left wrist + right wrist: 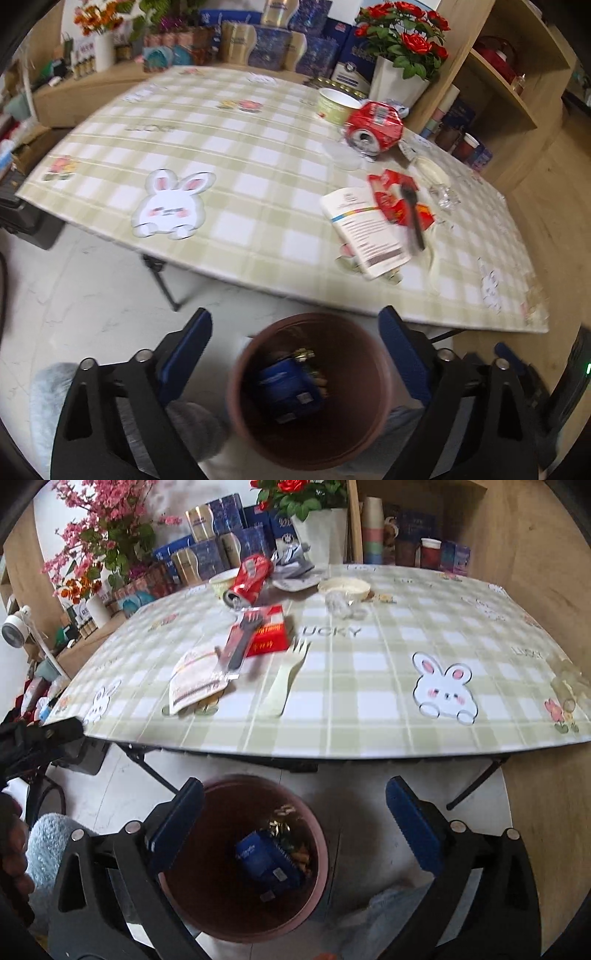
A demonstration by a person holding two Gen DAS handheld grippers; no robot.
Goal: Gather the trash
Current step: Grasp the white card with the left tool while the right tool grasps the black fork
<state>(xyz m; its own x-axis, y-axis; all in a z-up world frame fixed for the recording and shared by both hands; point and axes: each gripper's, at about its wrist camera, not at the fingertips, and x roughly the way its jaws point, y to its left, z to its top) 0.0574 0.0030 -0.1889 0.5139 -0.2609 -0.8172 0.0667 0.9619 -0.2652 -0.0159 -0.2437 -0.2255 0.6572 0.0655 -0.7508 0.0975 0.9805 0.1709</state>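
A brown trash bin point(240, 413) point(317, 882) stands on the floor in front of the table, with a blue carton point(291, 391) point(266, 860) and gold scraps inside. My left gripper point(295, 354) is open and empty above the bin. My right gripper point(295, 823) is open and empty over the bin's right rim. On the table lie a crushed red can point(375, 125) point(251, 578), a red packet point(399, 199) point(269, 631), a black fork point(412, 214) point(242, 638), a white leaflet point(364, 229) point(197, 679), a cream fork point(286, 679) and a green paper bowl point(334, 105).
The table point(236, 177) point(369, 686) has a green checked cloth with rabbit prints. A clear cup point(338, 603), a cream dish point(345, 587) and a crumpled wrapper point(293, 563) sit at the back. Flower pots, boxes and wooden shelves point(513, 85) stand behind.
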